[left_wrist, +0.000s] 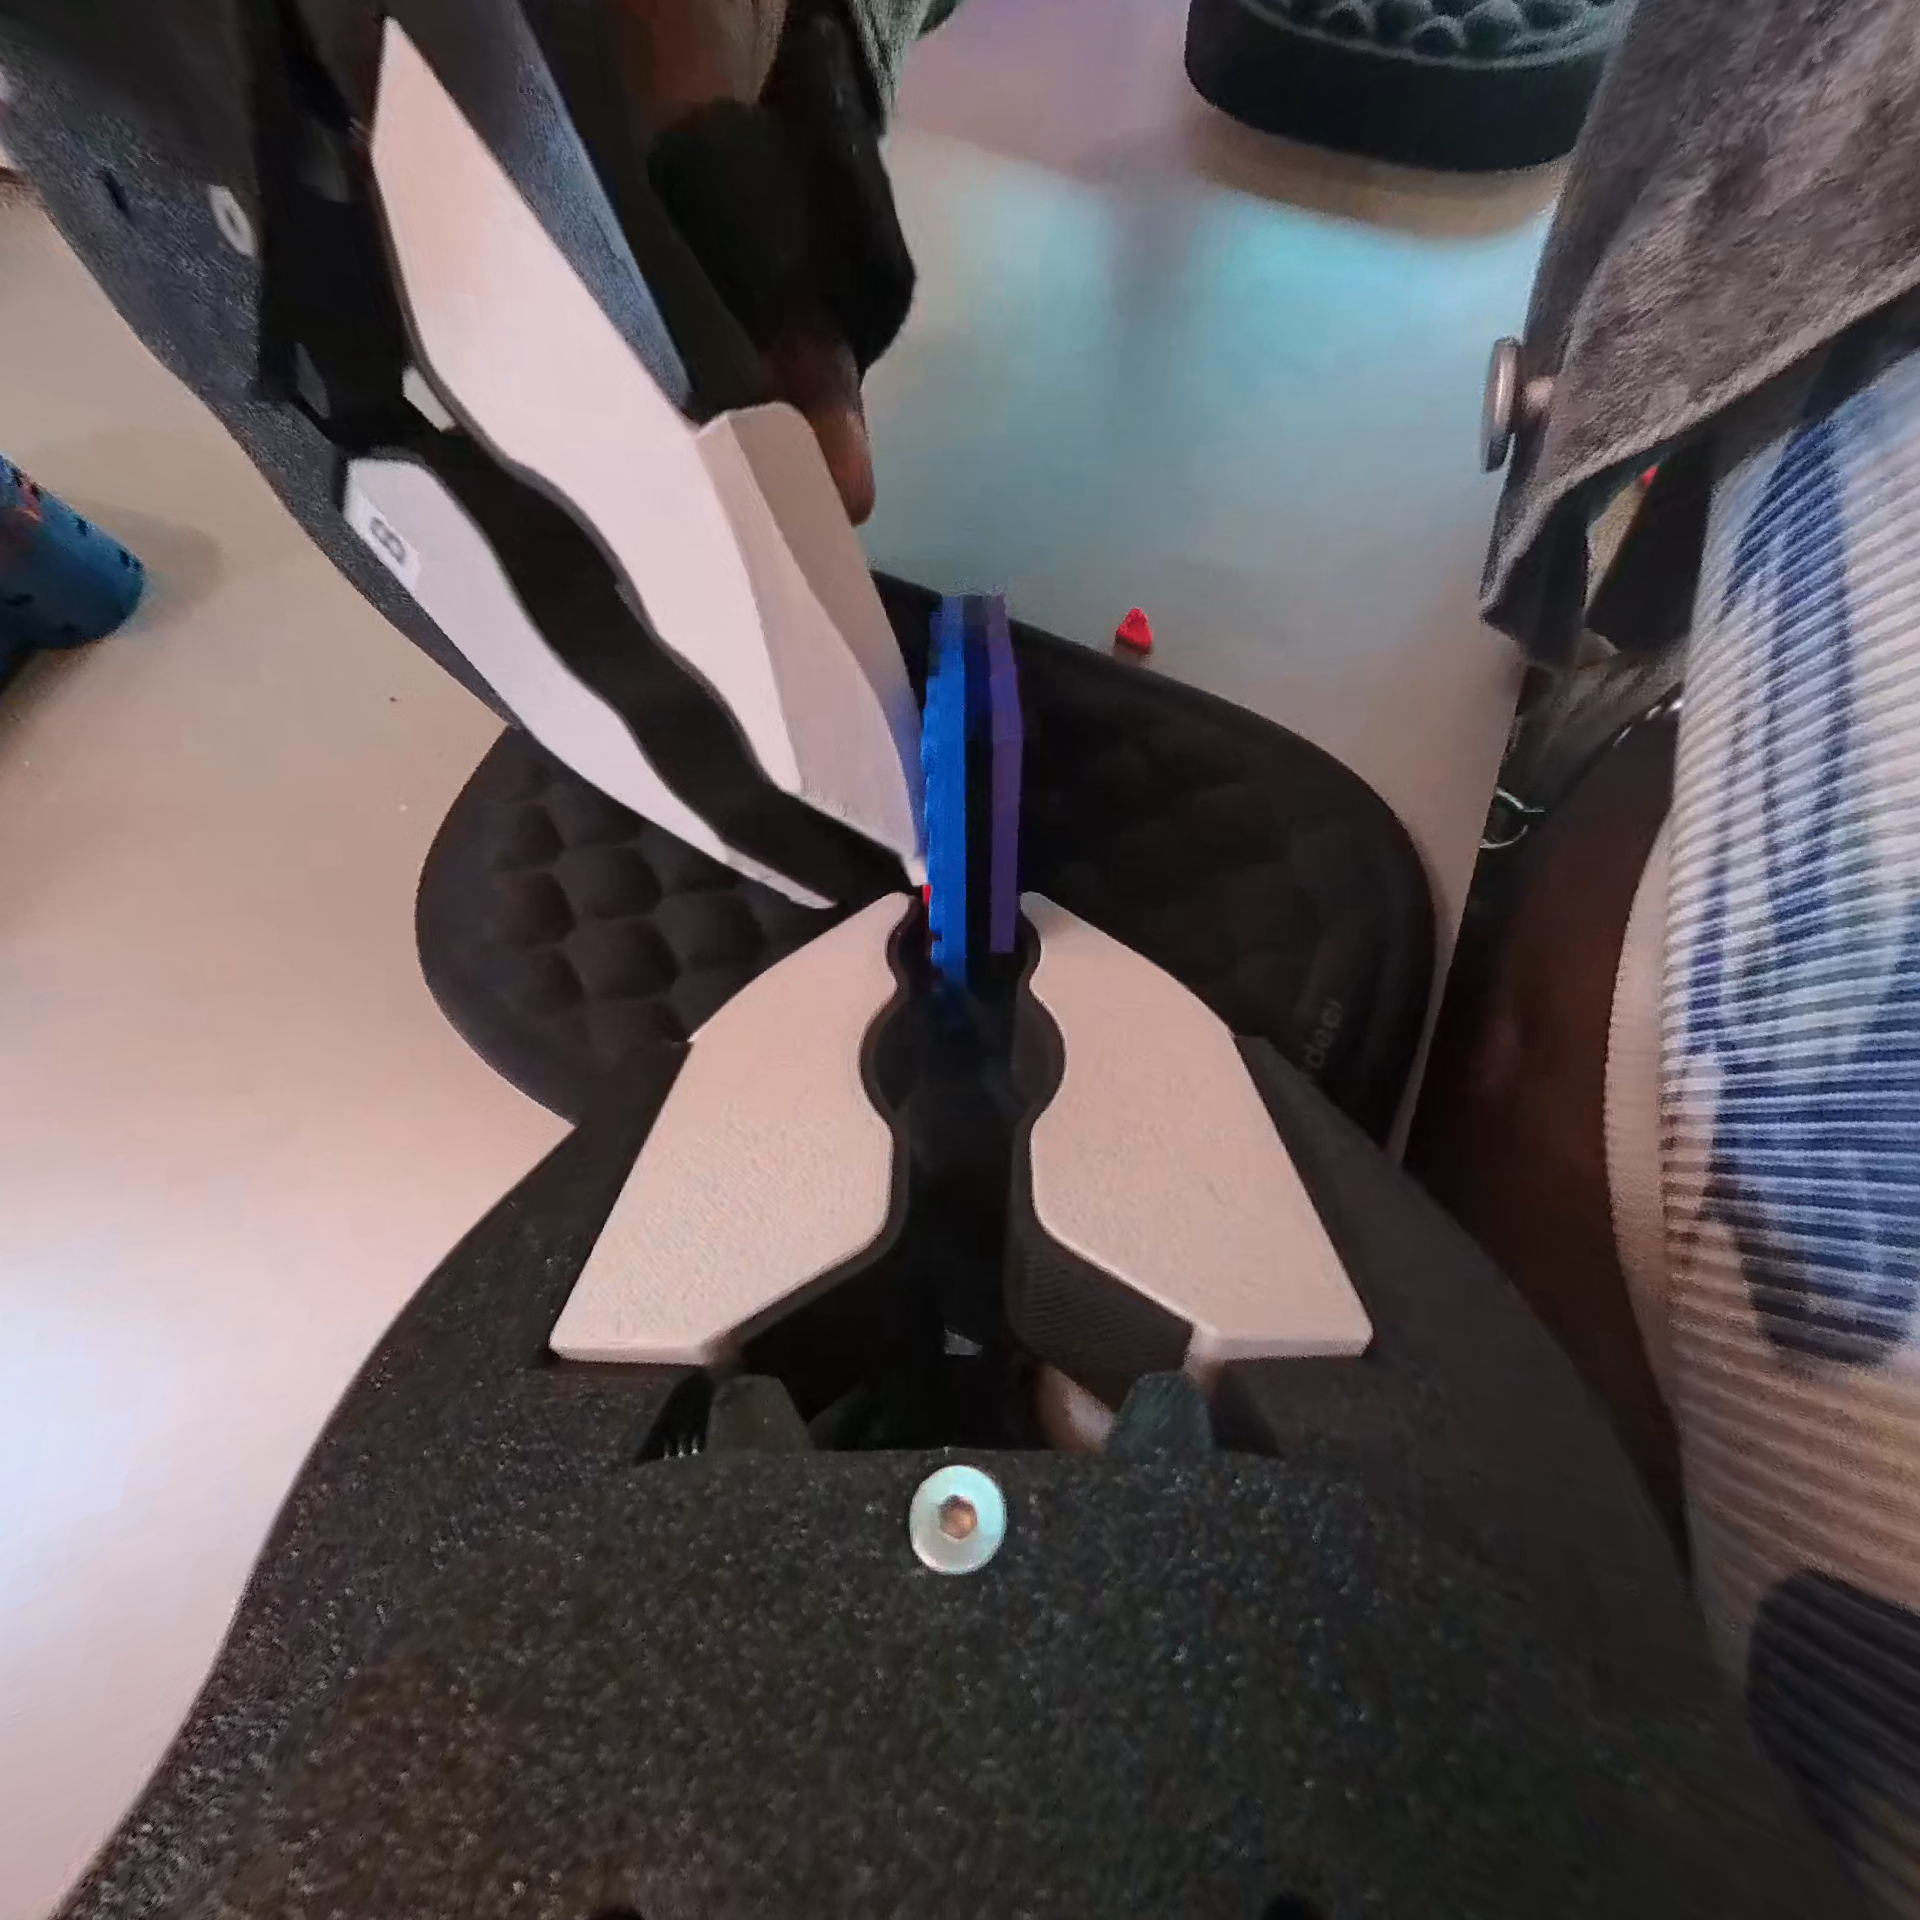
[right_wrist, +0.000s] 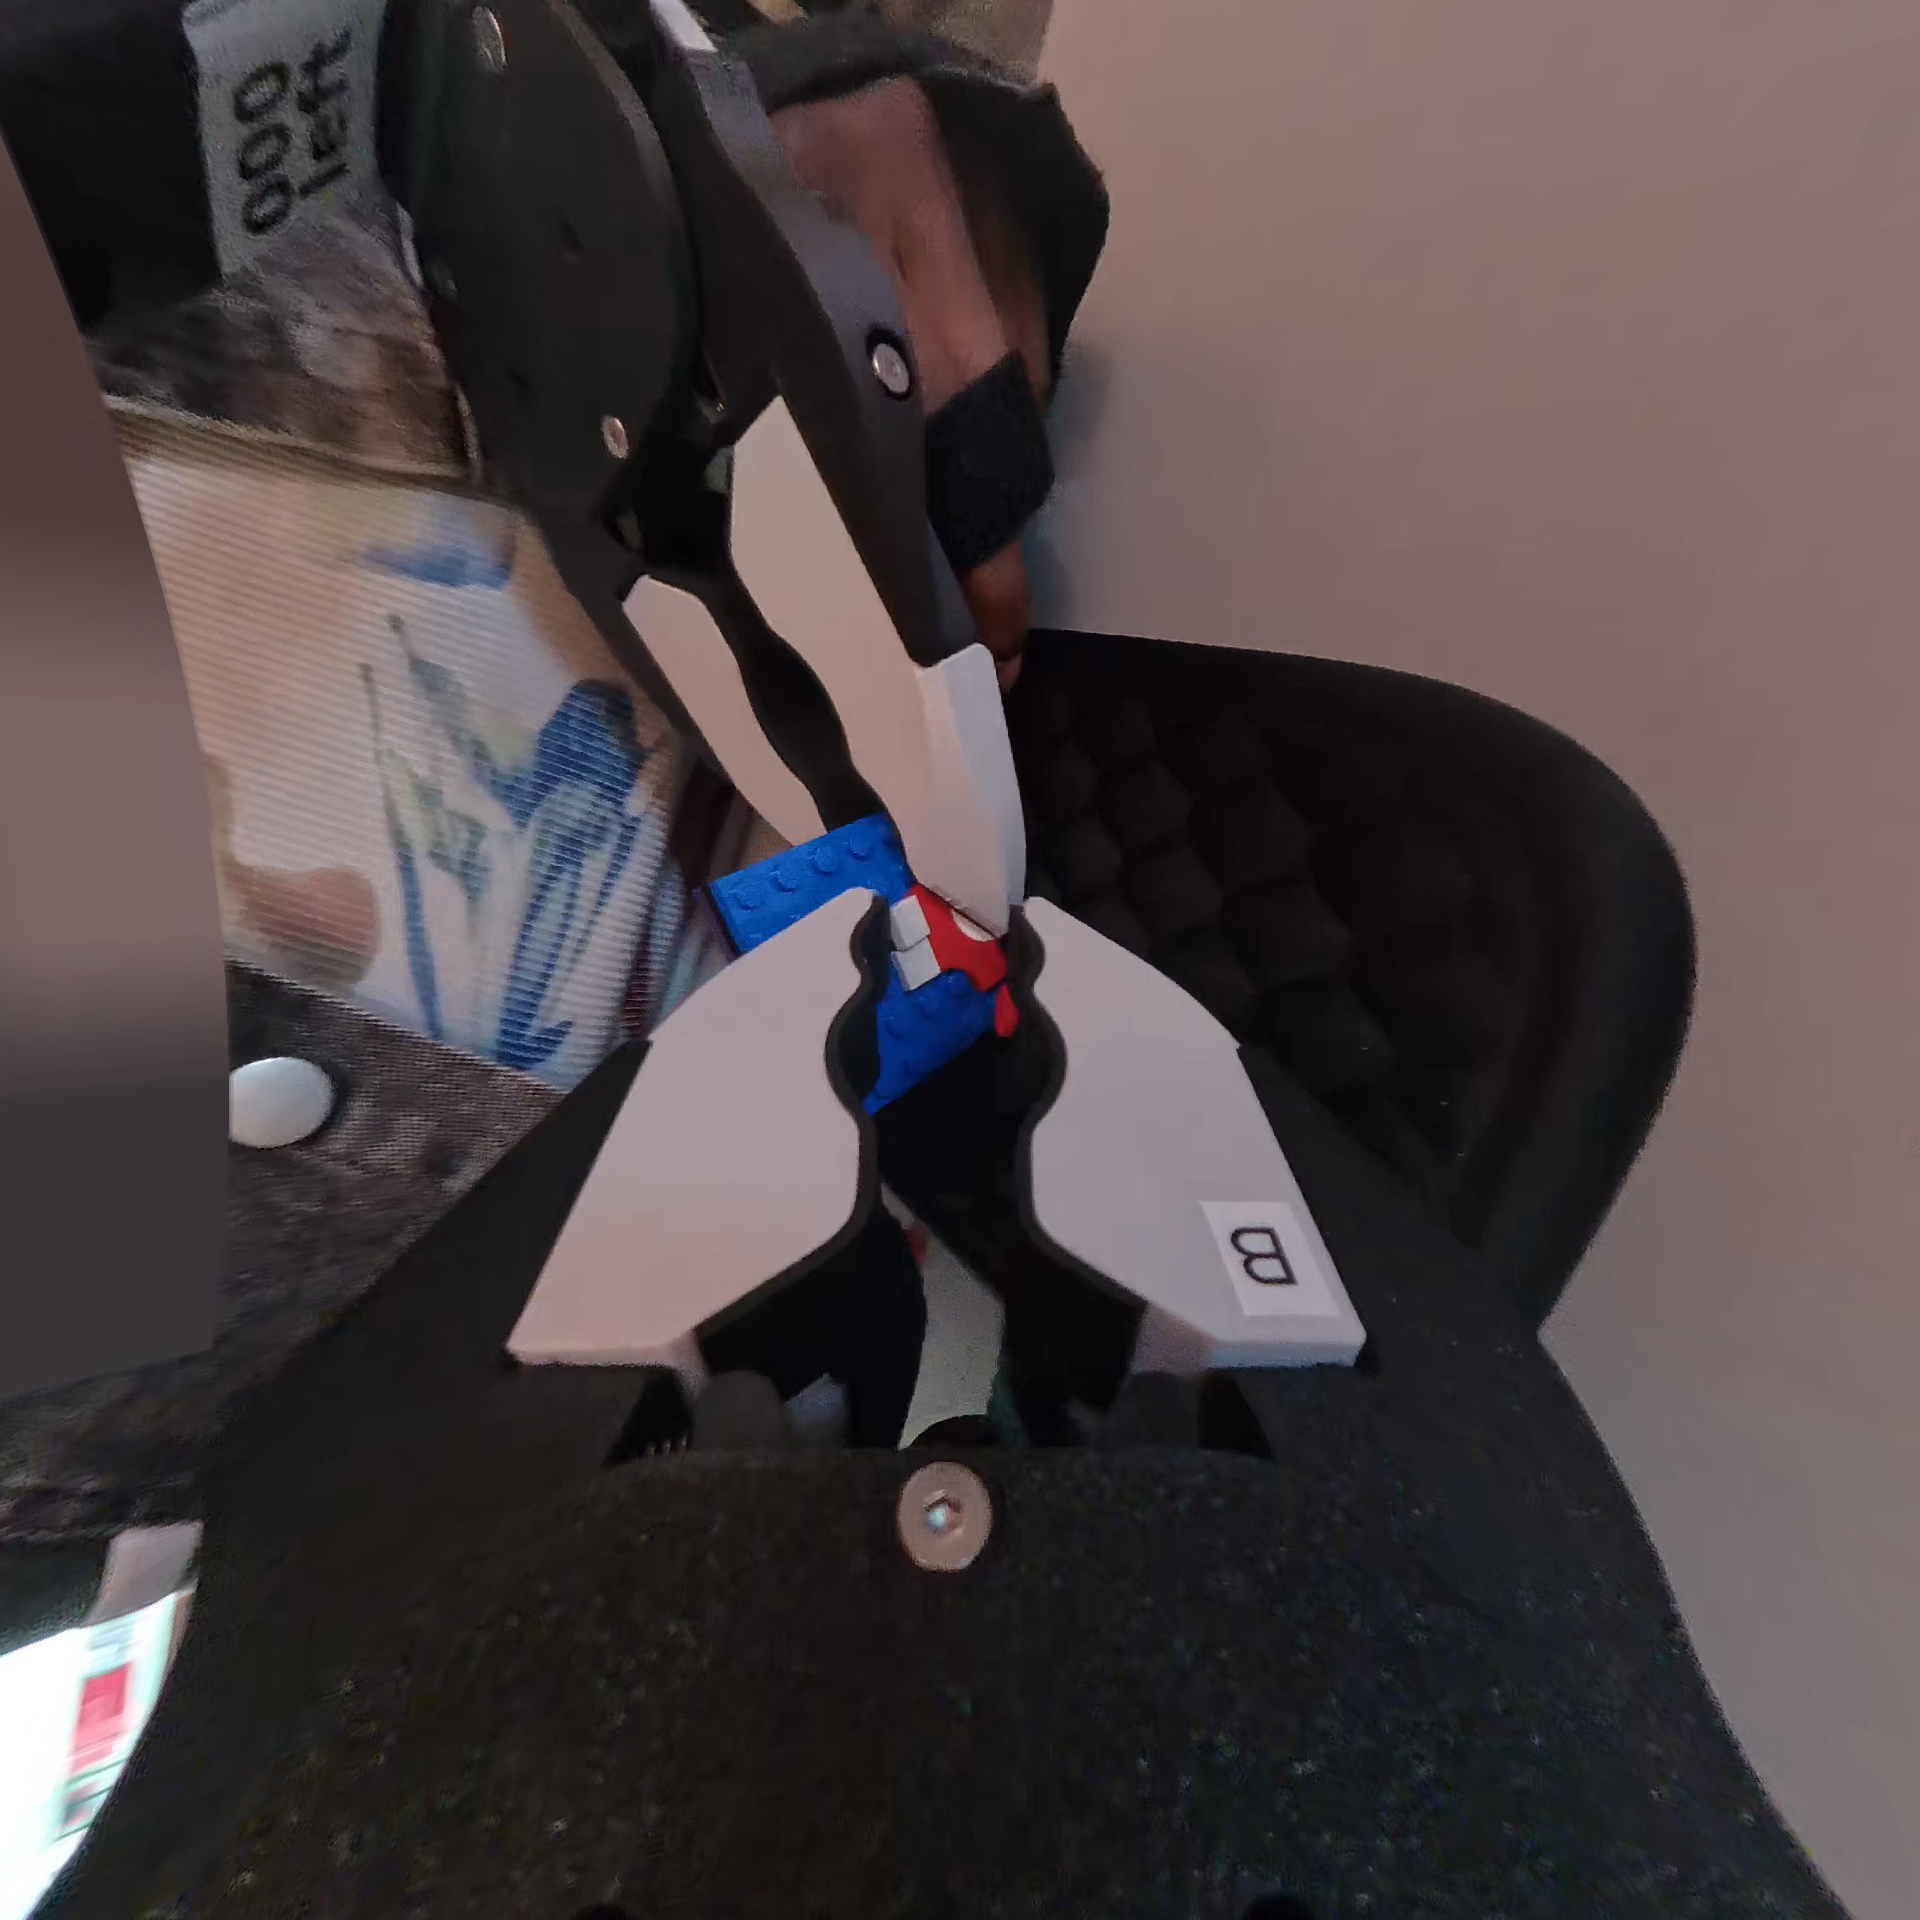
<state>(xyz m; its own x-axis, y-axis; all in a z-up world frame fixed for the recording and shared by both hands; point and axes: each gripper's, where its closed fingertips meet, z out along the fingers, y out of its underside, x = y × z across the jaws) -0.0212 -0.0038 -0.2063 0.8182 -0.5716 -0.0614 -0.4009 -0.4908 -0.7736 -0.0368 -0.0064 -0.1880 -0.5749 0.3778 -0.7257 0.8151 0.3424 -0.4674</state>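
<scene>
Left wrist view: left hand-held gripper (left_wrist: 971, 925) clamps a blue toy-brick plate (left_wrist: 945, 790) edge-on above a black dimpled pad (left_wrist: 582, 894) on the table (left_wrist: 208, 1039); right hand-held gripper (right_wrist: 940, 951) pinches its red-and-white brick (right_wrist: 961, 940) (small). Risk: opposed pulls slipping either grip

Blue plate (right_wrist: 790, 896) partly hidden behind claws.
</scene>
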